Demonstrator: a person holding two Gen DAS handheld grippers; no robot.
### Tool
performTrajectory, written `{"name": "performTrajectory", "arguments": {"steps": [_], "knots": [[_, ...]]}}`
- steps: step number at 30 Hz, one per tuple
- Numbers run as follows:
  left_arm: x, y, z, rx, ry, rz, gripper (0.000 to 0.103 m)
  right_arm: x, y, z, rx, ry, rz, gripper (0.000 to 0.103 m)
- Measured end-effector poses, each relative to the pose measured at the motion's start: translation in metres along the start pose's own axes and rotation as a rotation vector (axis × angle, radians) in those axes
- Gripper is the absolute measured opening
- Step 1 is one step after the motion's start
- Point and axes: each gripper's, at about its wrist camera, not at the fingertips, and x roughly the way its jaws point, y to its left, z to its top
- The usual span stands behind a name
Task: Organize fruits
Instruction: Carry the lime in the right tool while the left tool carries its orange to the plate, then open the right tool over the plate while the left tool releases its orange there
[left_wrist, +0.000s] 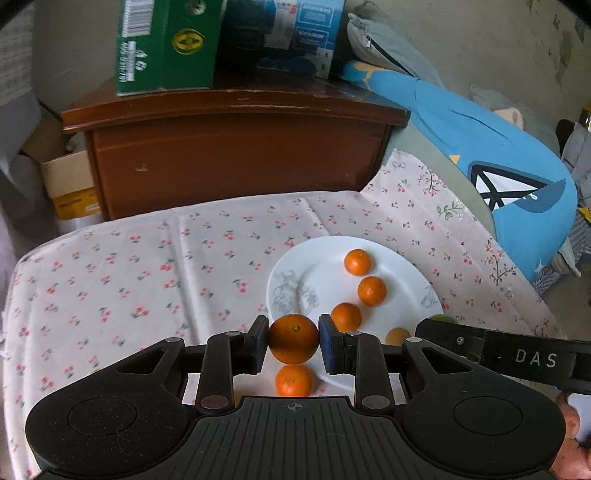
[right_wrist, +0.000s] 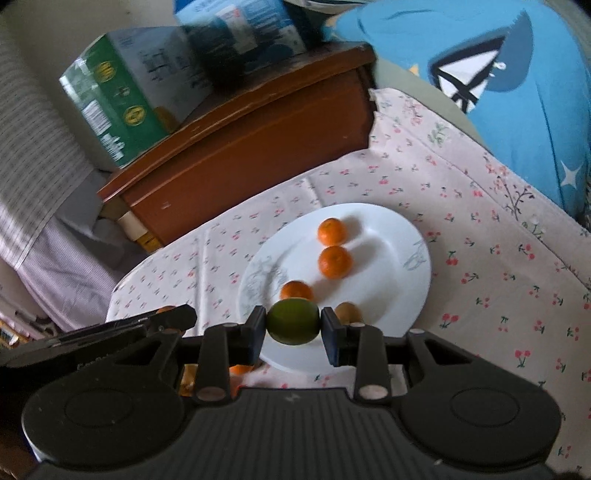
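My left gripper is shut on an orange tangerine, held above the near rim of a white plate. Three tangerines lie in a row on the plate, with a brownish fruit at its near edge. Another tangerine lies on the cloth just below the held one. My right gripper is shut on a green citrus fruit over the plate. Behind it sit three tangerines and the brownish fruit. The left gripper's body shows at the left.
A cherry-print cloth covers the surface. Behind it stands a brown wooden cabinet with a green box and a blue box on top. A blue plush pillow lies at the right. A cardboard box sits at the left.
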Motion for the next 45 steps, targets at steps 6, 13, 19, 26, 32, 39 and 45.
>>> {"name": "performTrajectory", "arguments": {"steps": [6, 13, 19, 26, 32, 39, 45], "knots": [[0.024, -0.005, 0.011, 0.028, 0.010, -0.020, 0.026, 0.016, -0.014, 0.013, 0.049, 0.006, -0.033, 0.032], [0.053, -0.008, 0.021, 0.037, 0.036, -0.043, 0.026, 0.037, -0.025, 0.021, 0.098, 0.024, -0.066, 0.032], [0.072, -0.010, 0.025, 0.029, 0.063, -0.061, 0.027, 0.050, -0.031, 0.024, 0.123, 0.029, -0.087, 0.034], [0.064, -0.013, 0.033, 0.021, 0.024, -0.070, 0.044, 0.051, -0.032, 0.026, 0.131, 0.012, -0.093, 0.035], [0.033, -0.010, 0.043, 0.019, -0.047, -0.046, 0.060, 0.044, -0.025, 0.030, 0.119, -0.008, -0.061, 0.036], [-0.005, 0.000, 0.044, 0.018, -0.091, 0.018, 0.075, 0.028, -0.012, 0.029, 0.088, -0.032, -0.013, 0.041], [-0.030, 0.018, 0.025, -0.006, -0.075, 0.057, 0.076, 0.016, 0.000, 0.017, 0.030, -0.028, 0.010, 0.041]]}}
